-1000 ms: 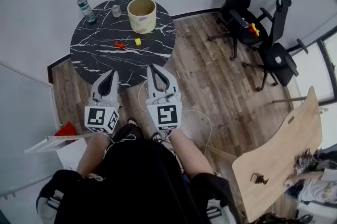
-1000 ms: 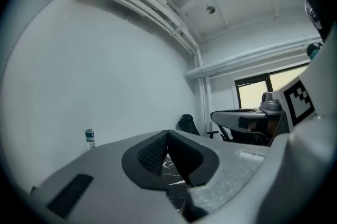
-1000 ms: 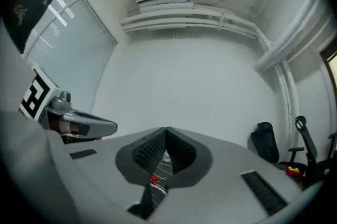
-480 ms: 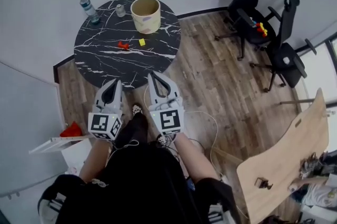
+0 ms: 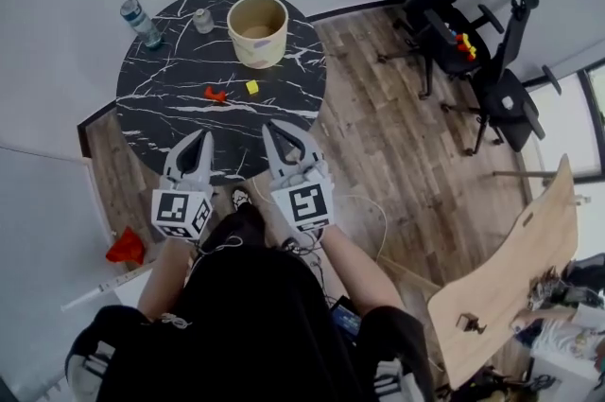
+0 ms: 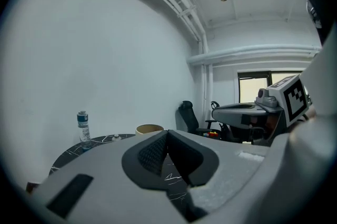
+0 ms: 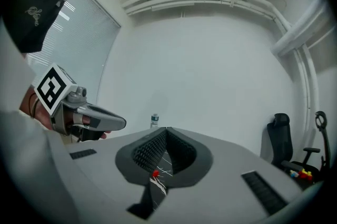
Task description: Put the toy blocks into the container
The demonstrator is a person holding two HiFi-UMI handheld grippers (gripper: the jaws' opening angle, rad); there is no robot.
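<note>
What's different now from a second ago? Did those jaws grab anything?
Nothing was picked up or let go. The person seems to have stepped slightly closer: the left gripper and right gripper now reach further over the near edge of the table. Both pairs of jaws stay shut and empty. The red block, yellow block, container and bottle lie where they were.

Red block, yellow block on tabletop — apart; beige container upright nearby.
</note>
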